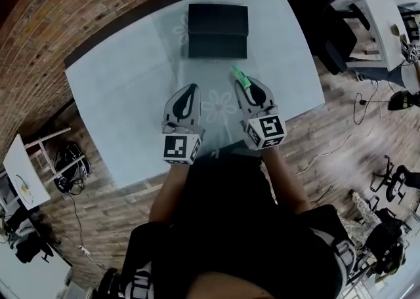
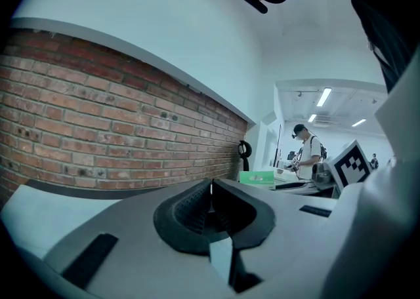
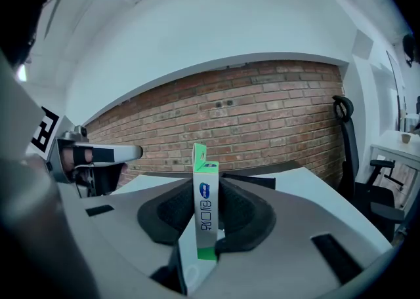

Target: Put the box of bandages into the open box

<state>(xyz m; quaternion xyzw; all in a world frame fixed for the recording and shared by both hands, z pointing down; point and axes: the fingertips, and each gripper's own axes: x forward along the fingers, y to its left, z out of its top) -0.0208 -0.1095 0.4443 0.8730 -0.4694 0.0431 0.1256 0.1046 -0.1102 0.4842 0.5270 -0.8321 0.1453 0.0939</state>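
Note:
The open black box (image 1: 218, 31) stands at the far middle of the pale table (image 1: 118, 88). A slim green-and-white box of bandages (image 1: 241, 77) sticks up from my right gripper (image 1: 241, 82), which is shut on it; in the right gripper view the bandage box (image 3: 205, 207) stands upright between the dark pads, with the black box (image 3: 266, 180) behind it. My left gripper (image 1: 190, 88) hovers beside the right one, nearer than the black box. Its jaws (image 2: 210, 189) meet with nothing between them. The bandage box (image 2: 257, 177) shows to the right in the left gripper view.
The table's front edge lies just under my hands. Around it on the brick-pattern floor are office chairs (image 1: 341, 35) and a white desk (image 1: 384, 29) to the right, and a small white table (image 1: 26, 173) with cables to the left. A person (image 2: 303, 153) stands far off.

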